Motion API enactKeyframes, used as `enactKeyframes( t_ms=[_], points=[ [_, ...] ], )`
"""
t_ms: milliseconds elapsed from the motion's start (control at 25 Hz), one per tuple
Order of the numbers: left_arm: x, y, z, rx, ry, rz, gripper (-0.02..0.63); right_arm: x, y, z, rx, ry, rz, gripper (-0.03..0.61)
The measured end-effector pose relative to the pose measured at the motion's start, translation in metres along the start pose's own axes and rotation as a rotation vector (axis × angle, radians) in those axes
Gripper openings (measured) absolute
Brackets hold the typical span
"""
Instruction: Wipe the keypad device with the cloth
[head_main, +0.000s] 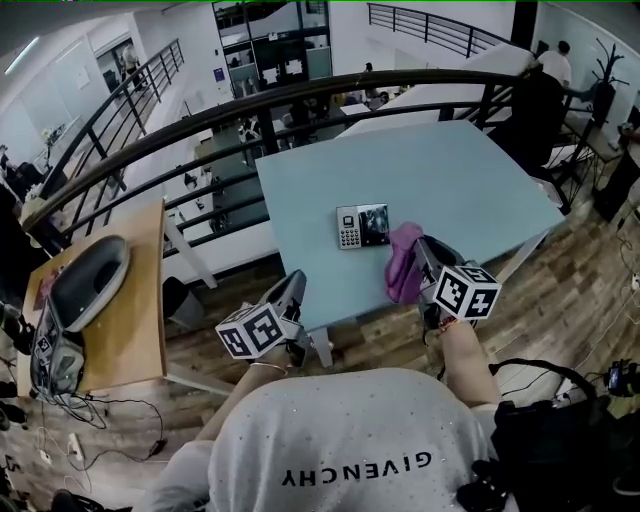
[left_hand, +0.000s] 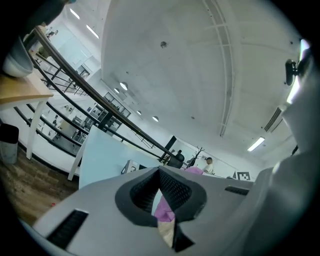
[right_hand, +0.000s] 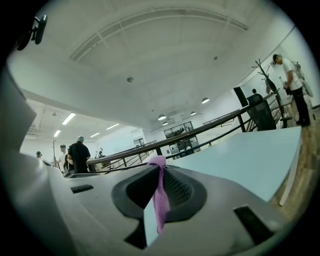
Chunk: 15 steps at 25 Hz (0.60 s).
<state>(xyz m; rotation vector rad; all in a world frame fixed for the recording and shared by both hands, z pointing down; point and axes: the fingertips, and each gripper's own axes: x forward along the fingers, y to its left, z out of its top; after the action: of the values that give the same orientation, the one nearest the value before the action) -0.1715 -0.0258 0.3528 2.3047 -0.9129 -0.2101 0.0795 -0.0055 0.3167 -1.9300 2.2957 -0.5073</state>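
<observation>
The keypad device (head_main: 362, 226), grey with a dark screen, lies flat near the front of the light blue table (head_main: 420, 165). Just right of it hangs a pink cloth (head_main: 403, 262), pinched in my right gripper (head_main: 421, 252), which is shut on it above the table's front edge. In the right gripper view the cloth (right_hand: 160, 192) runs as a thin strip between the jaws of the right gripper (right_hand: 159, 167). My left gripper (head_main: 296, 284) hovers off the table's front left corner, shut with nothing held. The left gripper view shows the keypad device (left_hand: 131, 166) far off beyond the left gripper (left_hand: 159, 175).
A black curved railing (head_main: 250, 105) runs behind the table. A wooden desk (head_main: 130, 320) with a grey shell-shaped object (head_main: 90, 280) stands at the left, with cables on the floor beneath. A black bag (head_main: 560, 440) lies at the lower right. People stand far back.
</observation>
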Motion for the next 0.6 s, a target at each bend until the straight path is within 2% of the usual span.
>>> enactKeyframes(
  t_ms=[440,600],
  points=[
    [-0.044,-0.029,-0.027,0.027,0.038,-0.028,0.002,-0.099,0.016,-0.032,0.053,-0.003,-0.098,0.031],
    [-0.066,-0.027,-0.04,0.025,0.047,-0.029,0.002,-0.121,0.025,-0.056,0.081,0.01,-0.122,0.031]
  ],
)
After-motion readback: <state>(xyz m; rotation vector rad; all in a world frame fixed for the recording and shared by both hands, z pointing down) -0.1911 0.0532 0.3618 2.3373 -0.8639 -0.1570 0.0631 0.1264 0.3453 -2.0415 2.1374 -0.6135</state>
